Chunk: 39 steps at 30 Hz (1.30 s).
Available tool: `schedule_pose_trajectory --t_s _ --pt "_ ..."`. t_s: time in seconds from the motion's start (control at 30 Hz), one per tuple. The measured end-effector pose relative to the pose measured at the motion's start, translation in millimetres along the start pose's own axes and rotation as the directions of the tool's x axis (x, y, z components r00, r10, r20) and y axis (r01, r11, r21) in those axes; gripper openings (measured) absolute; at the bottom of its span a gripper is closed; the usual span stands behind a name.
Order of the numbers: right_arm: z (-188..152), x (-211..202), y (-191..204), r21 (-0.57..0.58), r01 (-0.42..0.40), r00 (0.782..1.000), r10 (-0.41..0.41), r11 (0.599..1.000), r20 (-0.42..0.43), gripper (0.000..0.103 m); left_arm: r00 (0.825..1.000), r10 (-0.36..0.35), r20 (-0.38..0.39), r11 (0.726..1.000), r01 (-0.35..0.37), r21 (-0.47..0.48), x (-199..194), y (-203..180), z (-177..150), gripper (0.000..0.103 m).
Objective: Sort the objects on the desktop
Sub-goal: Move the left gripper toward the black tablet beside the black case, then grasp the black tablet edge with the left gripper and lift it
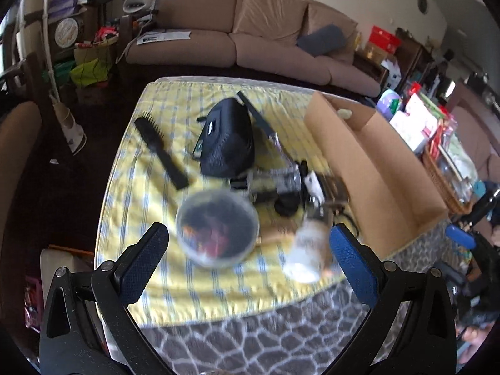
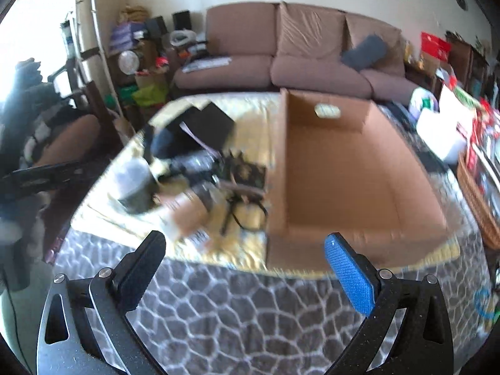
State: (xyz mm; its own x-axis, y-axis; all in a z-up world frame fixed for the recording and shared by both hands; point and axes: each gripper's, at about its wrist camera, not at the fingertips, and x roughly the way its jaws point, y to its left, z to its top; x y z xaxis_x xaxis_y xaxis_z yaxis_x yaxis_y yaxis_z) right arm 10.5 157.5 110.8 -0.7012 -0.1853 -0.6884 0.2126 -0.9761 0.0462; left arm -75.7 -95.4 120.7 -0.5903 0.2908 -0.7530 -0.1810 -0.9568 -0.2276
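Observation:
A yellow striped cloth [image 1: 150, 193] covers the table and carries a clutter of objects. In the left wrist view I see a black hairbrush [image 1: 161, 150], a black pouch [image 1: 226, 139], a round clear tub [image 1: 217, 231] of dark and coloured bits, and a pale bottle [image 1: 307, 250]. My left gripper [image 1: 250, 247] hangs open above the tub, holding nothing. An open cardboard box [image 2: 343, 172] stands at the right, with bare floor inside. My right gripper [image 2: 245, 250] is open over the table's near edge, in front of the box corner. The right wrist view is blurred.
A brown sofa [image 1: 250, 31] runs behind the table. A wicker basket [image 2: 478, 200] full of packets sits right of the box. The other gripper and a sleeve [image 2: 28, 175] show at the left of the right wrist view. A grey patterned cover [image 2: 250, 312] hangs at the near edge.

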Motion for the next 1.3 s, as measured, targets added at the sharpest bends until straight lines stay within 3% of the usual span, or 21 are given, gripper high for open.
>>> schedule_pose_trajectory --t_s 0.2,0.27,0.4,0.57,0.8,0.9,0.97,1.1,1.17,1.3 --pt "25 10 10 -0.027 -0.02 0.999 0.021 0.999 0.027 0.103 0.997 -0.008 -0.07 1.0 0.009 0.011 48 -26 46 0.09" --pt "28 15 11 -0.024 -0.028 0.999 0.029 0.999 0.031 0.103 0.994 -0.001 -0.109 0.999 -0.004 -0.039 71 -33 53 0.074" --pt "30 29 8 -0.014 -0.034 0.999 0.035 0.999 0.034 0.103 0.989 0.013 -0.147 0.986 -0.037 -0.161 110 -35 59 0.066" --pt "25 43 -5 0.015 -0.06 0.998 0.06 0.998 0.019 0.103 0.986 -0.04 -0.164 0.919 -0.028 -0.393 141 -15 55 0.064" --pt "22 45 -26 0.081 -0.098 0.995 0.097 0.992 0.011 0.103 0.99 -0.057 -0.13 0.861 -0.017 -0.508 157 -11 58 0.06" --pt "23 41 -29 0.091 -0.095 0.995 0.094 0.991 0.019 0.103 0.99 -0.061 -0.128 0.825 -0.022 -0.565 160 -7 56 0.044" --pt "22 38 -31 0.097 -0.097 0.995 0.095 0.991 0.026 0.103 0.989 -0.072 -0.127 0.812 -0.016 -0.584 166 -7 54 0.027" --pt "19 40 -35 0.113 -0.096 0.995 0.096 0.989 0.009 0.103 0.985 -0.087 -0.148 0.784 -0.023 -0.62 180 -8 54 0.015" --pt "18 40 -36 0.115 -0.094 0.996 0.094 0.989 0.007 0.103 0.988 -0.084 -0.132 0.785 -0.016 -0.619 181 -9 55 0.008" --pt "16 40 -39 0.122 -0.092 0.996 0.092 0.988 0.003 0.103 0.989 -0.136 -0.065 0.808 0.073 -0.585 175 -12 56 0.004"
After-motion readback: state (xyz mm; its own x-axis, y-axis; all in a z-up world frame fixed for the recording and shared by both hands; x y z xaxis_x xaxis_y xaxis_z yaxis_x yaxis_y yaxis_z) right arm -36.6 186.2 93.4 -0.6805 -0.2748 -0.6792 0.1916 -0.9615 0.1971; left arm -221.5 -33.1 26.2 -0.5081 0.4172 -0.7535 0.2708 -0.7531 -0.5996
